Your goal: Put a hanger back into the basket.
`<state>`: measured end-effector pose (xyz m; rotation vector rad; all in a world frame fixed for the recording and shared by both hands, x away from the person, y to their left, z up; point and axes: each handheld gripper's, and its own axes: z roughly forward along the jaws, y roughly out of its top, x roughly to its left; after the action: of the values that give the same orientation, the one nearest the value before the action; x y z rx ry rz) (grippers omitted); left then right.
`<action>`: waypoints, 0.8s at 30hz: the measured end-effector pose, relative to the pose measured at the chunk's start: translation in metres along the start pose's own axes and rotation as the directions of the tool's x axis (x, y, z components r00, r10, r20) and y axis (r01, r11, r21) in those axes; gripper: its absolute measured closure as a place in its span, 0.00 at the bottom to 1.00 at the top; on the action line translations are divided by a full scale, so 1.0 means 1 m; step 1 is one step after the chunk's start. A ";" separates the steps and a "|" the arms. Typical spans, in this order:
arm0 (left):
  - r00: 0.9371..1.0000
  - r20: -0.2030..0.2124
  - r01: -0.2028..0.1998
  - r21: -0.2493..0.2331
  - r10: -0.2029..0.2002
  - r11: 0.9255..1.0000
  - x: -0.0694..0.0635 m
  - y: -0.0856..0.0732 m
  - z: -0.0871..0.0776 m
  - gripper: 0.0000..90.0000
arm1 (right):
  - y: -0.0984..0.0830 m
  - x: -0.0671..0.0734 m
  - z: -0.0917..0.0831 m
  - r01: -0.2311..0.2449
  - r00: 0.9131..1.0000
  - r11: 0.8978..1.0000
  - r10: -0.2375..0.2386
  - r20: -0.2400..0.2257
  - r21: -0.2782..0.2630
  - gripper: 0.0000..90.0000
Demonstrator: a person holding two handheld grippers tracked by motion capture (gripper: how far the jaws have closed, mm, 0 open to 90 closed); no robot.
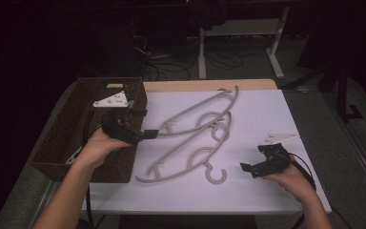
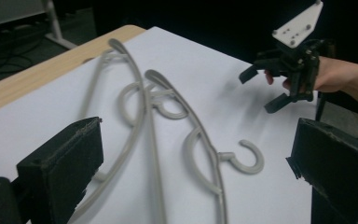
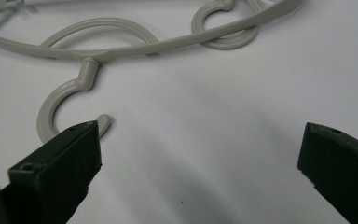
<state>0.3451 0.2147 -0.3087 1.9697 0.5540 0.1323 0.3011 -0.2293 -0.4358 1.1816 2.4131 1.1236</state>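
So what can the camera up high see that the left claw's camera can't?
Only the high view has the brown woven basket at the table's left, the person's forearms, the left claw seen from outside, and the floor and desk legs beyond the table.

Only the left gripper view looks along that claw's own two black jaws, standing wide apart with nothing between them.

Both share the grey hangers lying on the white table, and the right claw, open in a hand.
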 end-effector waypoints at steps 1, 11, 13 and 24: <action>1.000 0.005 -0.002 0.003 0.002 1.000 -0.002 0.000 0.004 0.01 | 0.000 0.000 0.000 0.001 1.000 1.000 -0.001 0.000 -0.001 0.00; 0.999 0.047 -0.019 0.034 0.017 0.999 -0.020 -0.012 0.037 0.01 | 0.000 0.002 0.002 0.007 1.000 1.000 -0.007 -0.007 0.005 0.00; 0.999 0.046 -0.021 0.041 0.019 0.999 -0.023 -0.017 0.043 0.01 | 0.001 0.002 0.002 0.006 1.000 1.000 -0.006 -0.008 0.006 0.00; 0.998 0.047 -0.039 0.085 0.035 0.996 -0.031 -0.046 0.070 0.01 | 0.002 0.004 0.005 0.009 1.000 1.000 -0.009 -0.014 0.011 0.00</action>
<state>0.3258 0.1596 -0.3763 2.0626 0.5004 0.0875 0.3021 -0.2225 -0.4372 1.1686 2.4360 1.1209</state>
